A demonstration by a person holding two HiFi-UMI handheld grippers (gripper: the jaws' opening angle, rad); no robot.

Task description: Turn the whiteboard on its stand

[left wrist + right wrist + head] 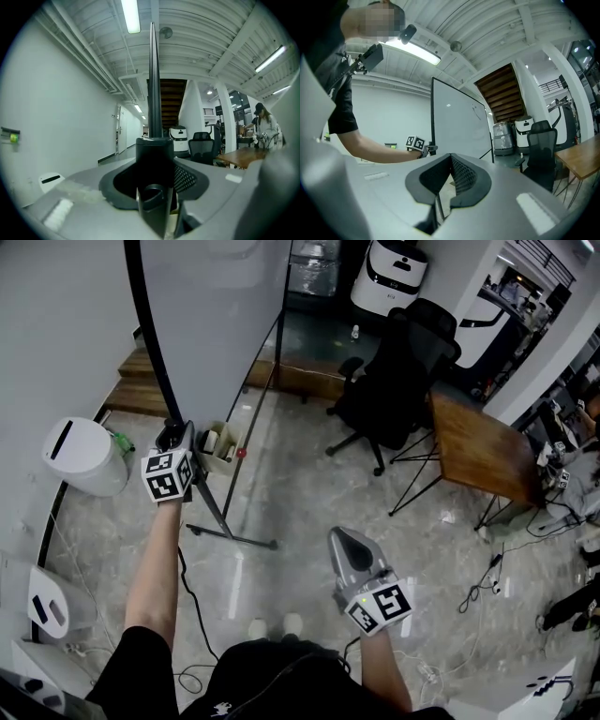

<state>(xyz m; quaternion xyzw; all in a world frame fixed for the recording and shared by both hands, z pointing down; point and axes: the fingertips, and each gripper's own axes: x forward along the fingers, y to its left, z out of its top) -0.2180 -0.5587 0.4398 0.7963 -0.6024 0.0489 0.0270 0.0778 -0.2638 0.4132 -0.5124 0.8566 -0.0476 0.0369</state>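
The whiteboard (216, 324) stands tall on its black stand (230, 535), seen almost edge-on from my head. My left gripper (175, 437) is at the board's lower left edge, shut on the black frame (150, 334). In the left gripper view that frame (153, 84) rises straight up from between the jaws of the left gripper (154, 154), which press against it on both sides. My right gripper (349, 545) hangs low to the right, away from the board, shut and holding nothing. The right gripper view shows the whiteboard (459, 126) ahead and the right gripper (451, 161) with its pads together.
A black office chair (398, 371) and a wooden table (478, 451) stand to the right of the board. A white bin (84, 456) sits by the left wall. A white robot (389, 273) is at the back. Cables (478, 582) lie on the floor.
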